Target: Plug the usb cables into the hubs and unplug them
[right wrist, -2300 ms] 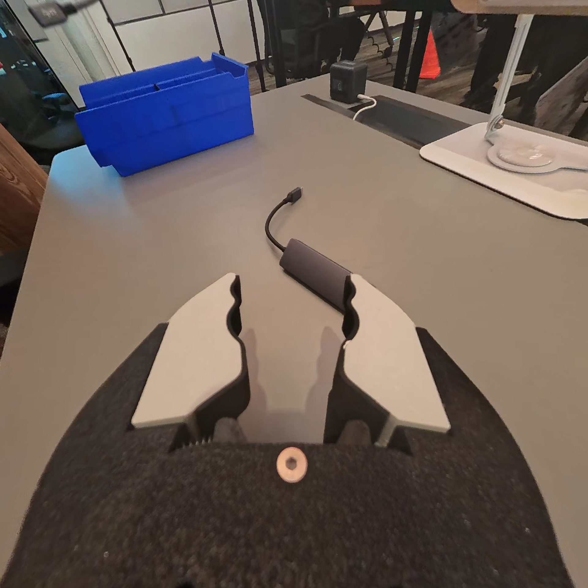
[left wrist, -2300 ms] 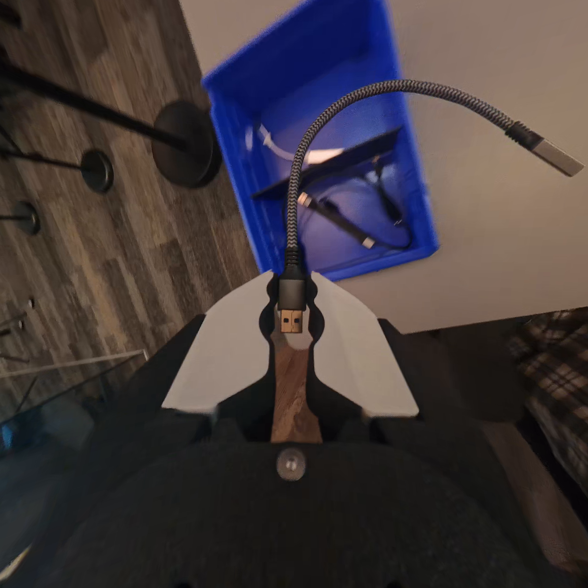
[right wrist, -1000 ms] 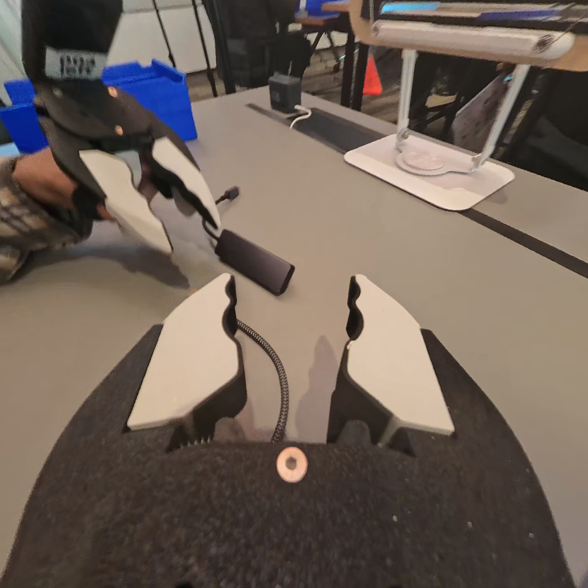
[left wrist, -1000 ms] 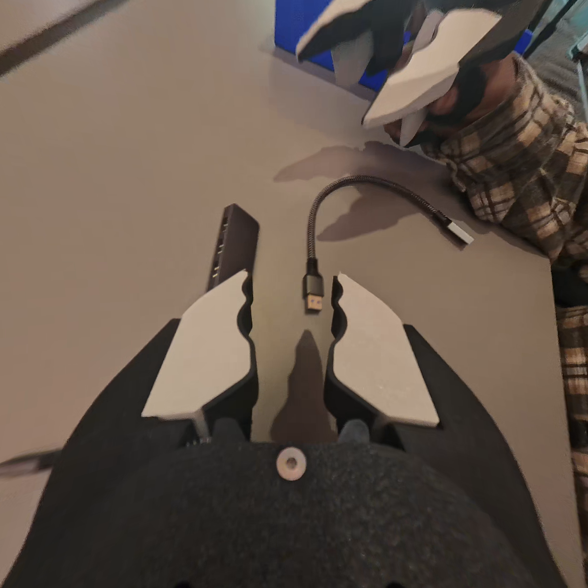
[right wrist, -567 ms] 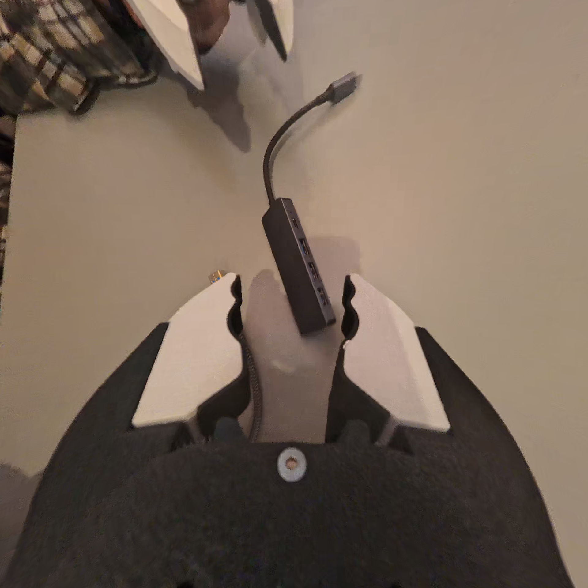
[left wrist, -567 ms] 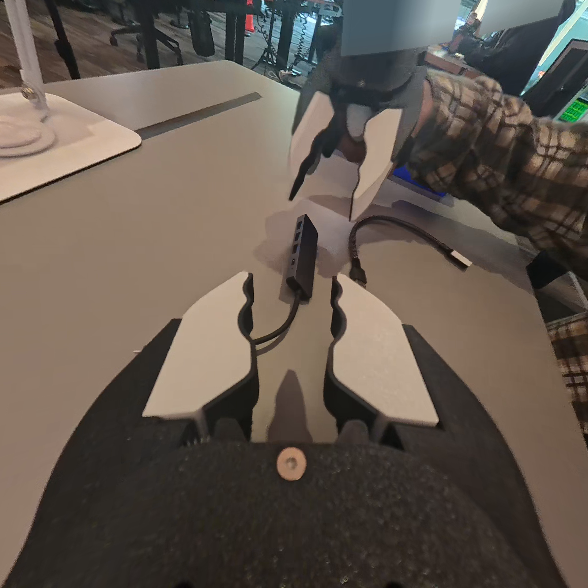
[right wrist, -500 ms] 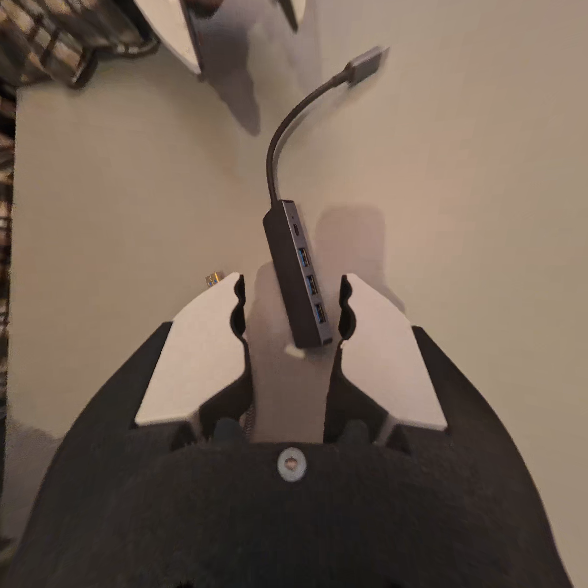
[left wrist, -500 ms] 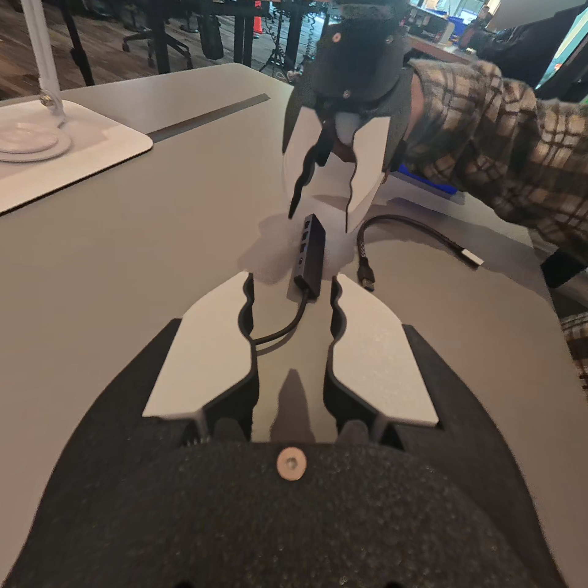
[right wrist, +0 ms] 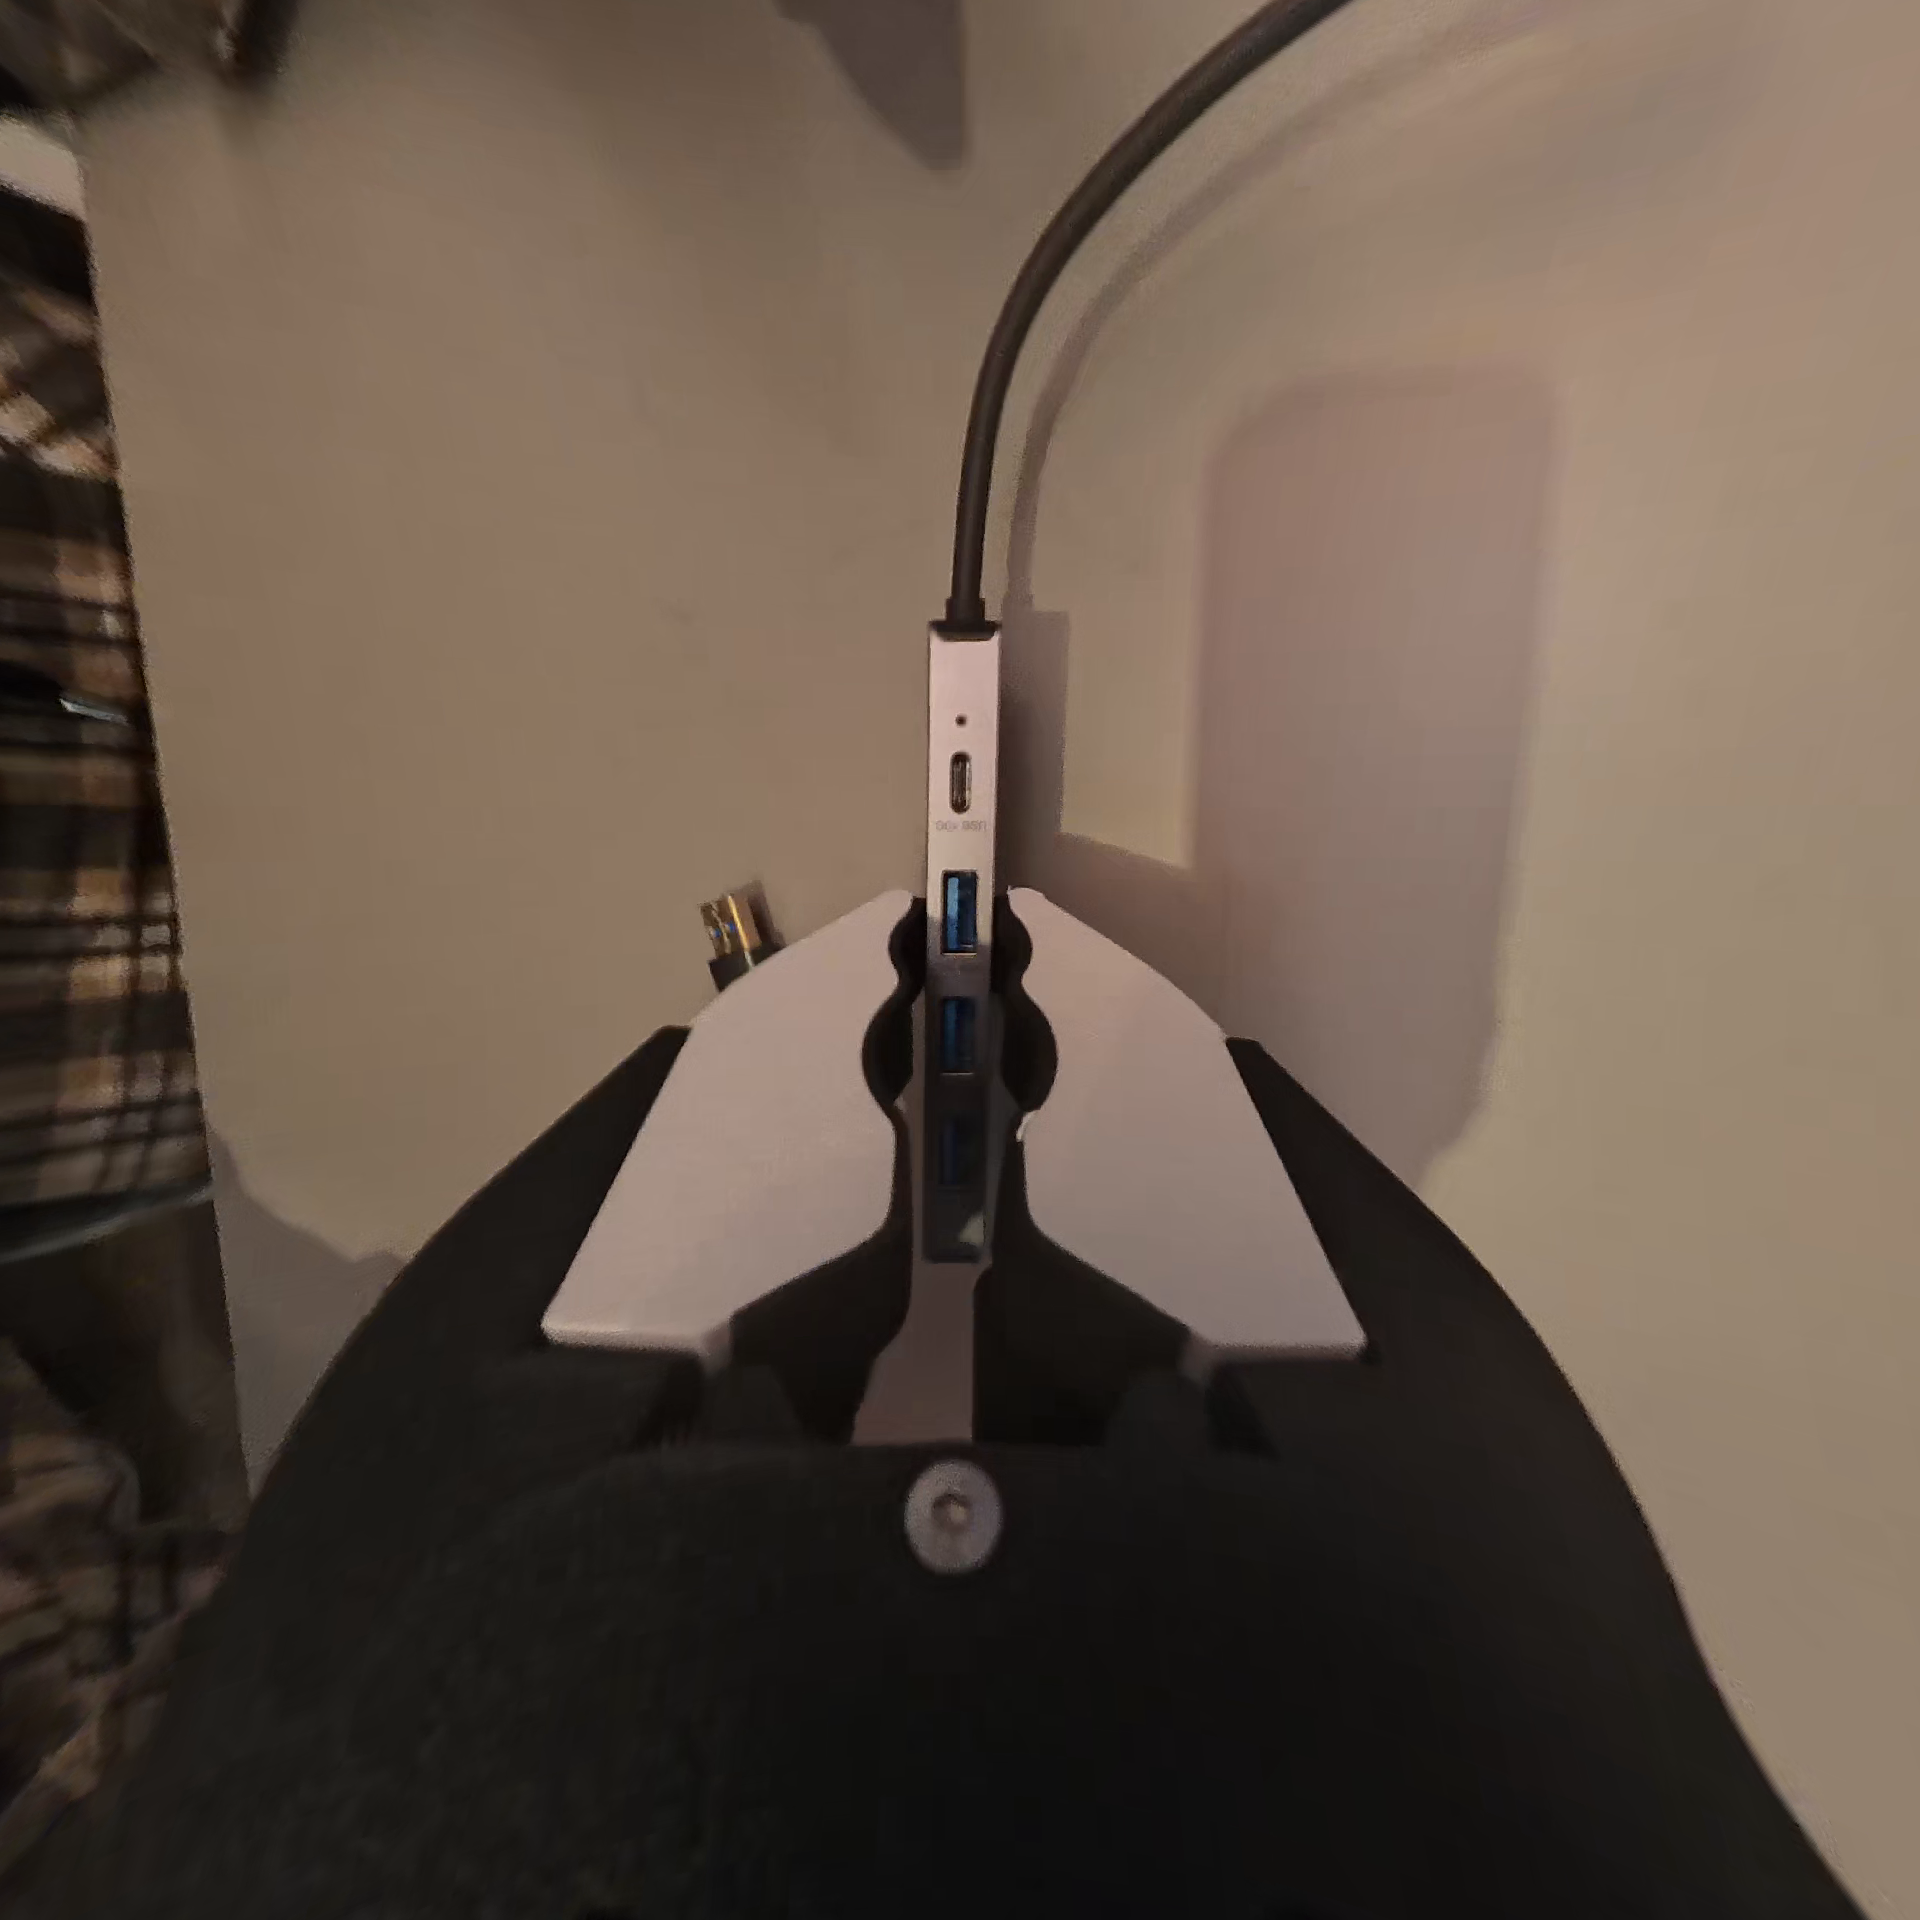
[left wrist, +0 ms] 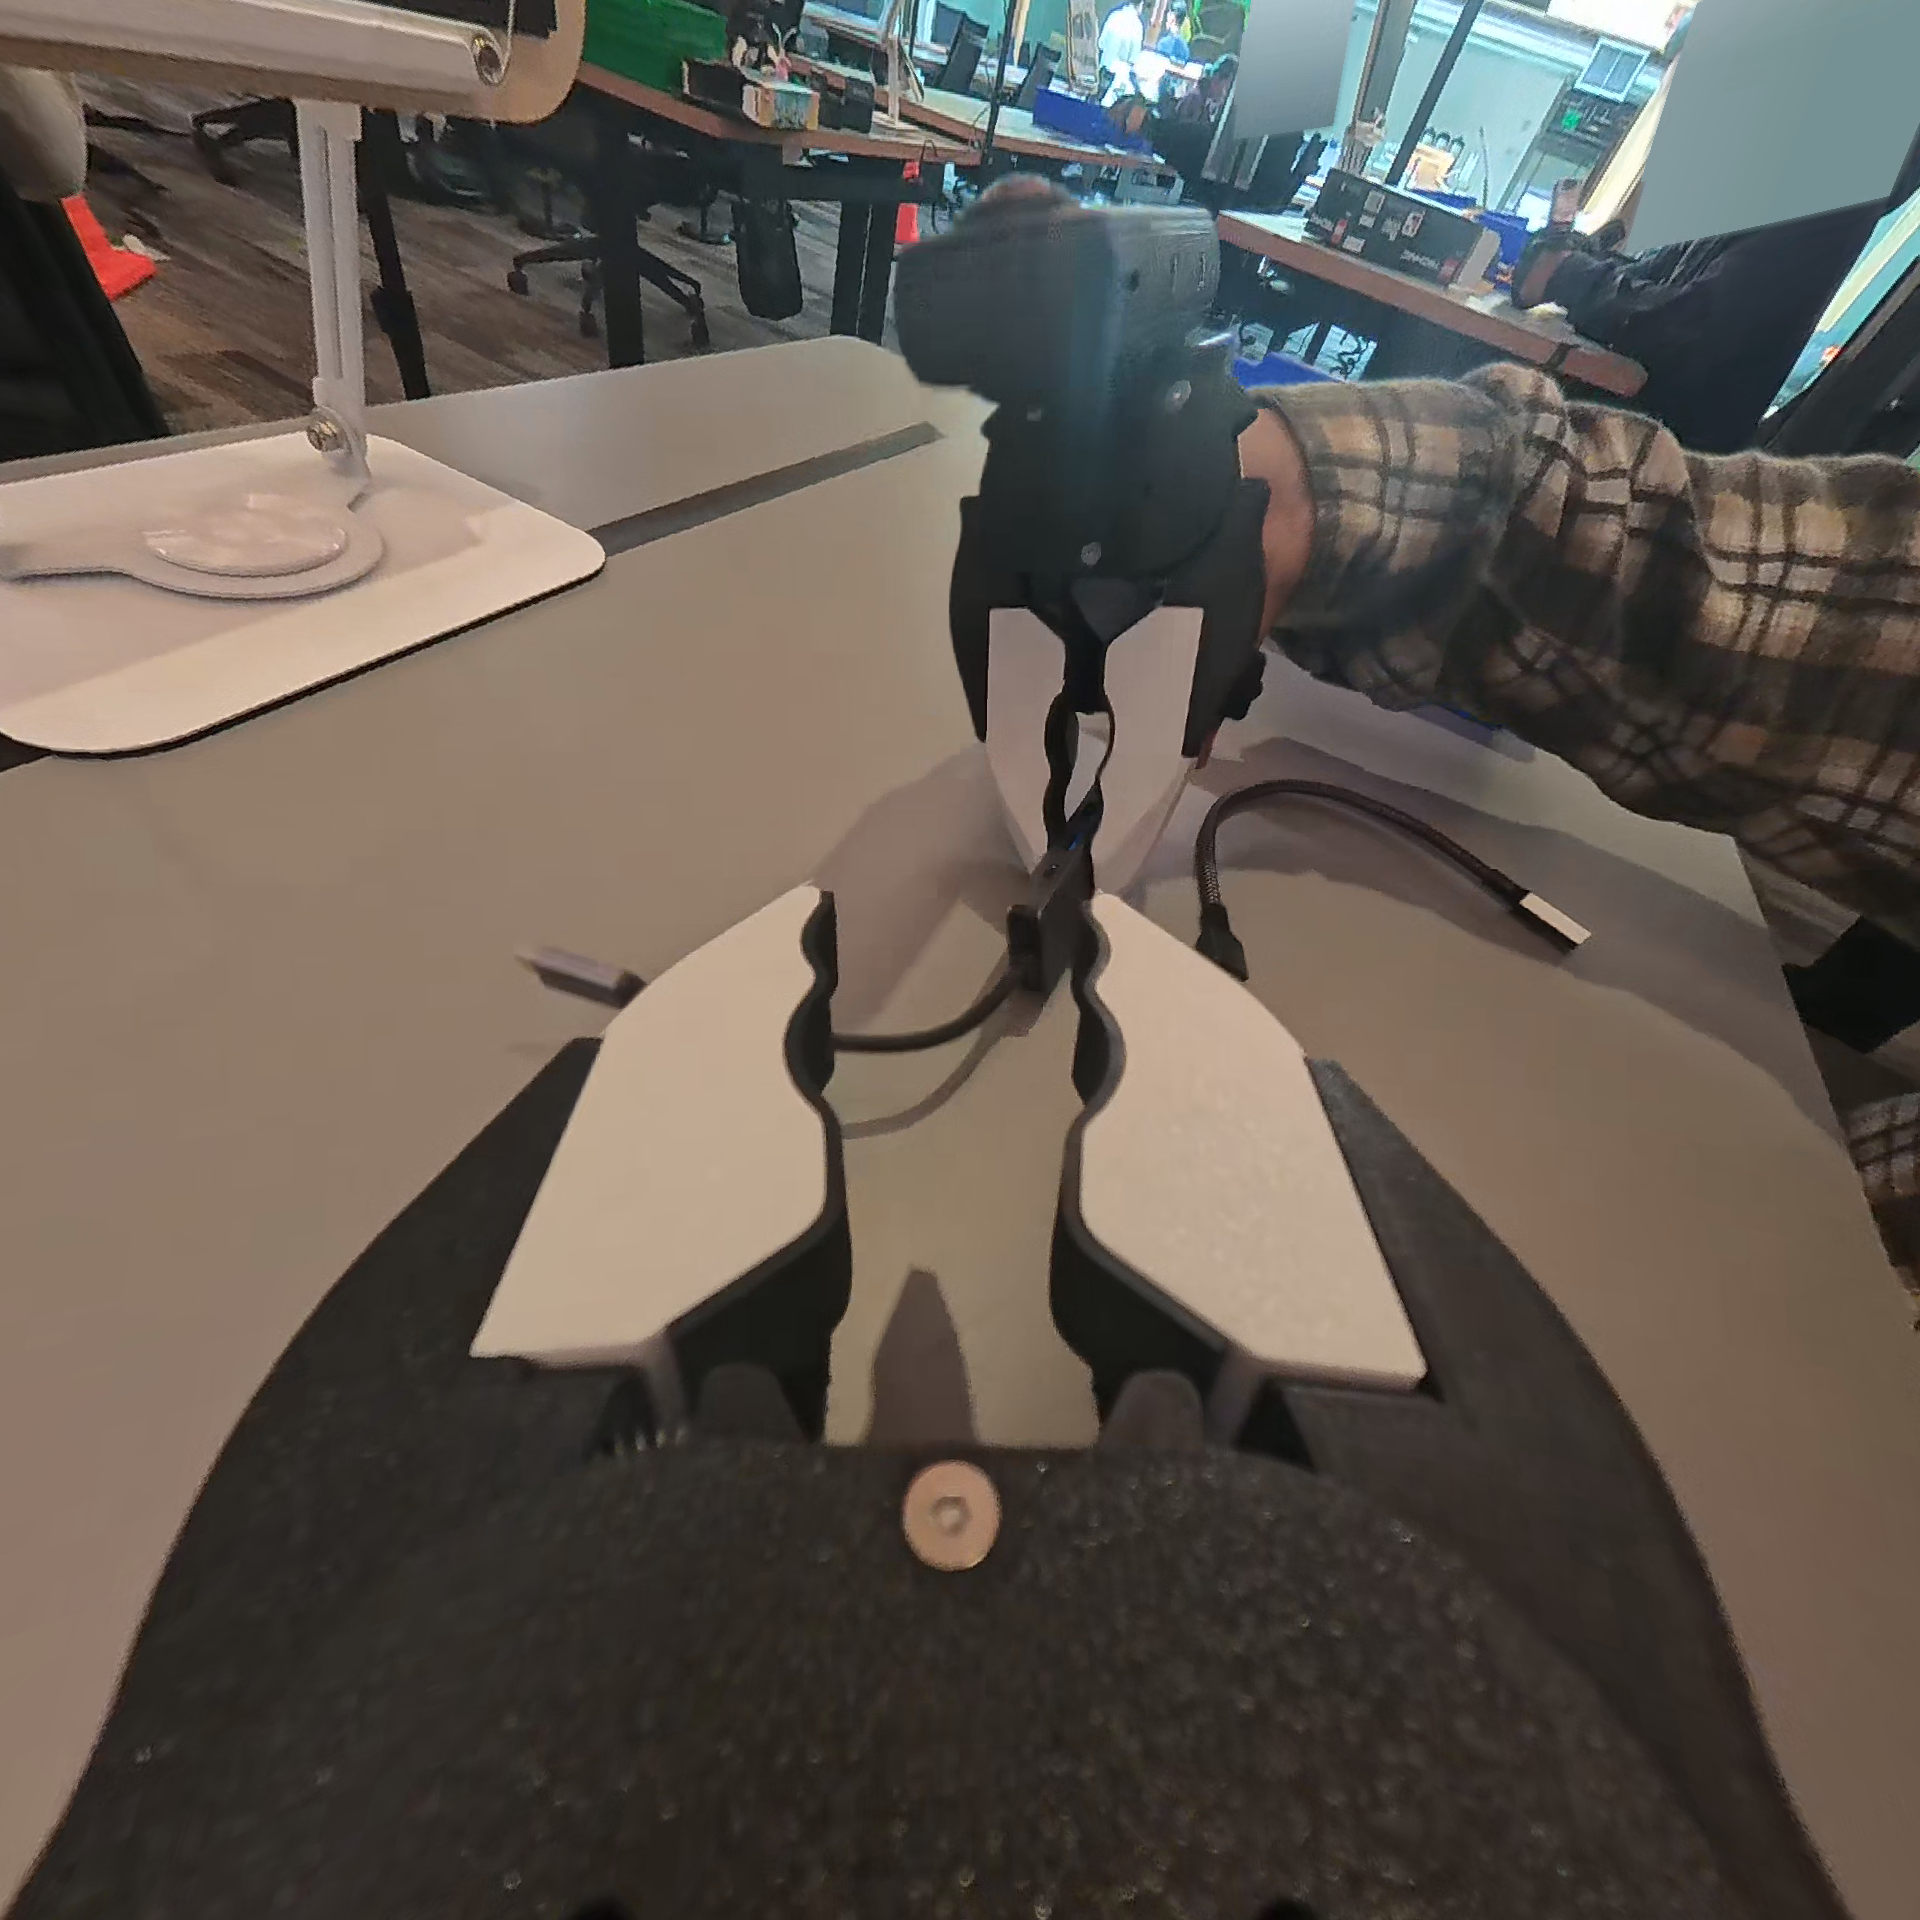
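Right gripper (right wrist: 958, 914) clamped on the hub (right wrist: 961, 790), left gripper (left wrist: 956, 935) wide open just before it, braided cable (left wrist: 1351, 821) beside the hub — on the table (left wrist: 416, 935).

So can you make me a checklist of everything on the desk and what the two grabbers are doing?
Surface: grey table, mostly bare.
Job's things: slim grey hub with blue ports facing the right wrist camera; braided cable lies loose beside it, not plugged in.
Clutter: white lamp base at the far left.
Grippers: right gripper is shut on the hub's sides; left gripper is open and empty, facing the hub.
Cables: the hub's own black lead curls to a plug lying on the table.
Surroundings: office desks and chairs behind; a plaid sleeve reaches in from the right.
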Action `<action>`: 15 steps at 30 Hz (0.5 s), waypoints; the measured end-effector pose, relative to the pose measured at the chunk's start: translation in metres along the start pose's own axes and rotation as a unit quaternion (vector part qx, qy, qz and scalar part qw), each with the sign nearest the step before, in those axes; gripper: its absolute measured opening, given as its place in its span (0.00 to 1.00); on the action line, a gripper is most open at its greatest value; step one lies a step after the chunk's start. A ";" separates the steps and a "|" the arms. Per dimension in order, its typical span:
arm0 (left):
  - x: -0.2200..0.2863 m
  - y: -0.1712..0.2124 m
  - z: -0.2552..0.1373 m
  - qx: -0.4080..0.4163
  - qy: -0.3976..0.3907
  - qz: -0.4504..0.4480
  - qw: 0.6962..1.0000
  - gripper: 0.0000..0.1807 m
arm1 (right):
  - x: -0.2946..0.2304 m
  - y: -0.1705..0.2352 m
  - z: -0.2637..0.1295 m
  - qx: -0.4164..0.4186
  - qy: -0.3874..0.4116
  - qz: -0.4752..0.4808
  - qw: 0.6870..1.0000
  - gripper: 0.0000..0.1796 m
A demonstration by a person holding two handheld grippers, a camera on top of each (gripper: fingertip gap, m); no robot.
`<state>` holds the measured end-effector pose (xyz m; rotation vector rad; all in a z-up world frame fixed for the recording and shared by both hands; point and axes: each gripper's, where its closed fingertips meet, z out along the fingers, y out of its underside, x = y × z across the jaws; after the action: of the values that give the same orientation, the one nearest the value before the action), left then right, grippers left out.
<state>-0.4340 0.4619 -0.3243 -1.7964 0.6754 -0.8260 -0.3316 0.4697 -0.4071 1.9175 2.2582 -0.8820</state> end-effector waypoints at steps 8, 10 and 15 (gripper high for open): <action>0.008 -0.003 0.005 0.006 -0.009 0.011 1.000 0.24 | -0.003 -0.015 -0.026 0.101 0.034 0.044 0.993 0.06; 0.007 -0.005 0.005 0.017 -0.016 -0.001 1.000 0.25 | -0.003 -0.033 -0.036 0.180 0.033 0.074 0.980 0.06; 0.010 -0.017 0.001 0.089 0.046 -0.114 0.988 0.27 | -0.018 -0.080 -0.071 0.435 -0.030 0.166 0.884 0.06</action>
<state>-0.4263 0.4609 -0.3060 -1.7004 0.4444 -1.0932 -0.3785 0.4801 -0.3095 2.3916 1.4879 -2.0791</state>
